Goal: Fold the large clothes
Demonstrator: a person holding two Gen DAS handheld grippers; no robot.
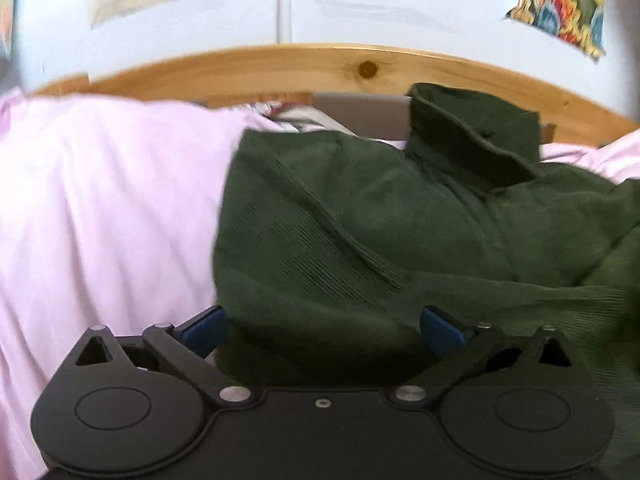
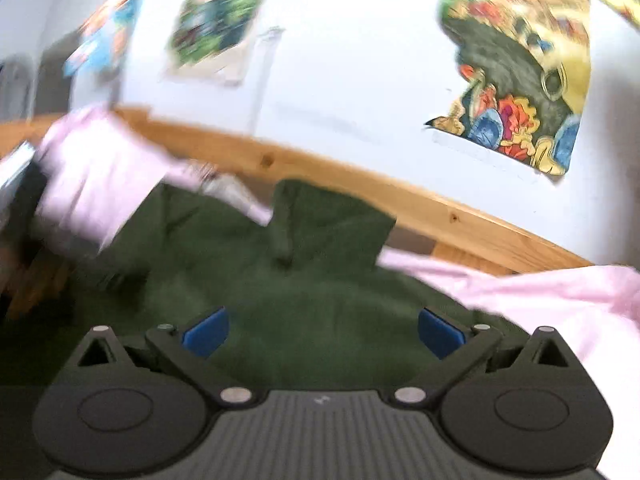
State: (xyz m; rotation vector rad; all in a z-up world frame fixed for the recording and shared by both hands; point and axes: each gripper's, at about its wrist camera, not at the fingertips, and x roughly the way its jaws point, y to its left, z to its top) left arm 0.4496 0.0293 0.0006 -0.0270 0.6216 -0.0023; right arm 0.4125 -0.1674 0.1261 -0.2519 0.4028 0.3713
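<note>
A dark green knitted garment (image 1: 360,216) lies bunched on a pink bed sheet (image 1: 104,200), with its collar or cuff part (image 1: 476,132) sticking up near the headboard. My left gripper (image 1: 322,326) stands open at the garment's near left edge, its blue pads wide apart with green cloth lying between them but not pinched. In the blurred right wrist view the same green garment (image 2: 304,280) fills the middle. My right gripper (image 2: 322,330) is open above it, blue pads wide apart and holding nothing.
A curved wooden headboard (image 1: 320,64) runs along the far side of the bed, before a white wall (image 1: 380,0) with colourful posters (image 2: 516,68). Pink bedding (image 2: 540,296) spreads on both sides of the garment. A bunched pink pillow or sheet (image 2: 100,176) lies far left.
</note>
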